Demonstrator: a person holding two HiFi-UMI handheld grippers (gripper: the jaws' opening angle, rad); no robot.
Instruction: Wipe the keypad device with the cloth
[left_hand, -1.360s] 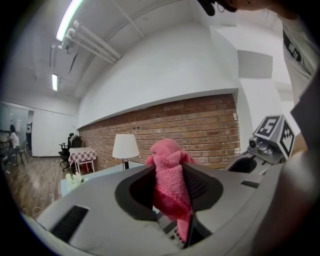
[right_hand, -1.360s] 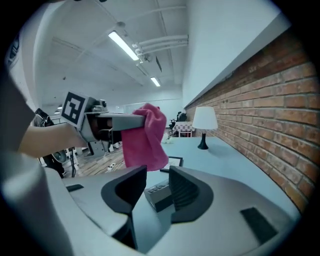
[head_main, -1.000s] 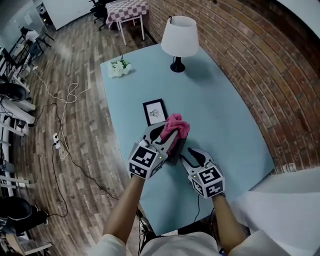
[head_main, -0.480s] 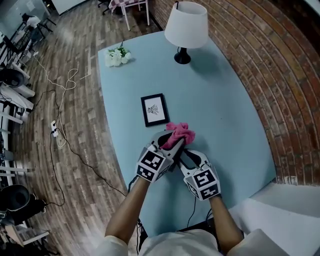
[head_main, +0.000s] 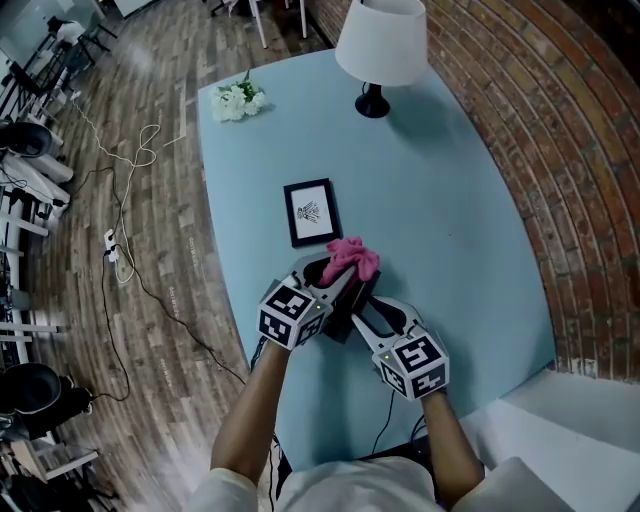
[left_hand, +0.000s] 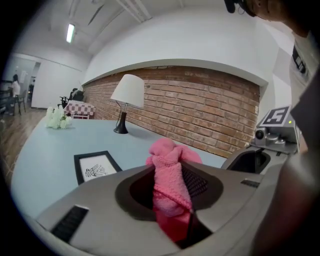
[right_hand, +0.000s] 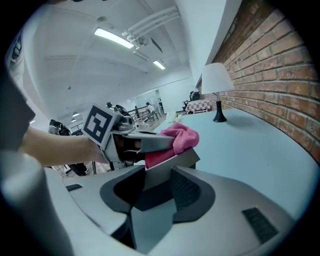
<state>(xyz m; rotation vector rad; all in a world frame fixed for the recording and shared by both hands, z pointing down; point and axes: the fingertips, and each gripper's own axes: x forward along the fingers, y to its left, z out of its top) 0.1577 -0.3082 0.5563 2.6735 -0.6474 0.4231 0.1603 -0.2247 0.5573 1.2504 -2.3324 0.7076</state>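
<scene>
Pinching a bunched pink terry cloth (left_hand: 167, 175), the left gripper (head_main: 340, 281) rests it on the flat grey keypad device (right_hand: 167, 170), which is clamped across the right gripper (head_main: 362, 308), whose jaws have just eased wider. Both sit by the near edge of the desk (head_main: 460, 200). Its smooth blue top lies bare toward the right edge, and a black picture frame (head_main: 311, 211) lies just beyond.

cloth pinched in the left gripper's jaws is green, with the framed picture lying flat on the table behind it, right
Not quite: the cloth is pink, not green, as the left gripper view shows. The rest holds: the left gripper pinches it in its jaws, with the framed picture lying flat on the table behind it.
</scene>
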